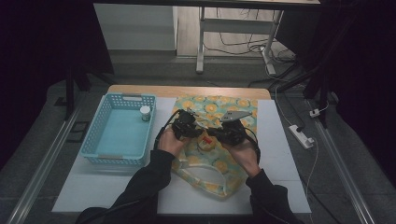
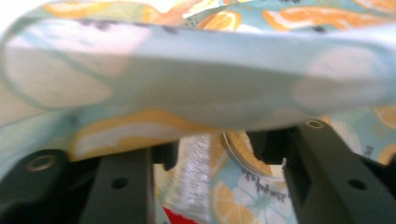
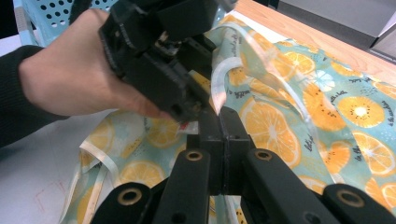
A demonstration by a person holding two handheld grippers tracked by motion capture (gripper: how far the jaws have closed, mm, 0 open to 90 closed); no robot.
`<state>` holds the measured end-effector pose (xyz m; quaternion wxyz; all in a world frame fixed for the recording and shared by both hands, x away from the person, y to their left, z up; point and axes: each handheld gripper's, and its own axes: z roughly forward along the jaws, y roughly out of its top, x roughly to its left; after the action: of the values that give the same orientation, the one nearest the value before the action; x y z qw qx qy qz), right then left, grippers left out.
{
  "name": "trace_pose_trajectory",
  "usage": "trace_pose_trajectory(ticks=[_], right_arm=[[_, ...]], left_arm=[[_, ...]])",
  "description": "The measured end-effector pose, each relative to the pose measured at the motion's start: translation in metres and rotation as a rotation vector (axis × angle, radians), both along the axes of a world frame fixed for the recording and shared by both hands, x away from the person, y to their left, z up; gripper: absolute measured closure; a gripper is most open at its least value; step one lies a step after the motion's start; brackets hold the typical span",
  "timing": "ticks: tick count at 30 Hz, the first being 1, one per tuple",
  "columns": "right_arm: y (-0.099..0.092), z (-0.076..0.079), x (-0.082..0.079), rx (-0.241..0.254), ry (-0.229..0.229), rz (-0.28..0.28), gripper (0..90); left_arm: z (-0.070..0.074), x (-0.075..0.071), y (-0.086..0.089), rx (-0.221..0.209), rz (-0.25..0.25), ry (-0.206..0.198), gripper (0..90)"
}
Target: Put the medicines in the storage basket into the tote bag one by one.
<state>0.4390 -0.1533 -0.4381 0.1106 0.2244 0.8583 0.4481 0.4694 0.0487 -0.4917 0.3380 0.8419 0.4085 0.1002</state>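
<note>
The orange-slice printed bag [image 1: 212, 154] lies flat on the white surface [image 1: 280, 154], its handles toward the person, with both hands working at its mouth. The right hand-held gripper [image 3: 219, 122] is clenched tight on a strip of the bag's clear rim, pulling the opening up. The left hand-held gripper [image 1: 187, 127] stands partly released, the lifted bag edge draped across its jaws and not pinched; through the gap a small packet [image 2: 194, 175] and a round lid [image 2: 243, 154] show. Loading looks underway, not finished. Farther off, a white-capped jar [image 1: 145, 113] stands in the blue basket [image 1: 100, 151], seemingly left to fetch.
</note>
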Motion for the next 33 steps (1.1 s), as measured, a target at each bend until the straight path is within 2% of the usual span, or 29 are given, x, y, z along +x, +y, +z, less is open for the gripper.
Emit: trace_pose_trajectory(ticks=[4, 9, 15, 20, 25, 29, 33], right_arm=[[-0.002, 0.001, 0.0, 0.0, 0.001, -0.004, 90.0], [-0.002, 0.0, 0.001, 0.001, 0.004, -0.006, 90.0], [-0.002, 0.0, 0.001, 0.0, 0.002, -0.006, 90.0], [-0.002, -0.001, 0.001, -0.001, 0.005, -0.009, 90.0], [-0.001, -0.002, 0.001, -0.008, 0.003, -0.005, 90.0], [-0.002, -0.001, 0.001, -0.004, 0.003, -0.006, 90.0], [-0.002, -0.001, 0.001, -0.003, 0.004, -0.005, 90.0]], left_arm=[[0.004, -0.006, 0.0, -0.019, -0.021, 0.012, 44.5], [0.013, -0.018, -0.002, -0.009, -0.075, -0.015, 34.0], [0.02, -0.031, 0.0, -0.052, -0.118, 0.019, 22.5], [0.026, -0.041, 0.005, -0.086, -0.115, 0.034, 16.0], [0.033, -0.047, 0.013, -0.096, -0.091, 0.05, 11.6], [0.036, -0.05, 0.024, -0.133, -0.106, 0.07, 8.4], [0.04, -0.053, 0.035, -0.15, -0.105, 0.062, 6.3]])
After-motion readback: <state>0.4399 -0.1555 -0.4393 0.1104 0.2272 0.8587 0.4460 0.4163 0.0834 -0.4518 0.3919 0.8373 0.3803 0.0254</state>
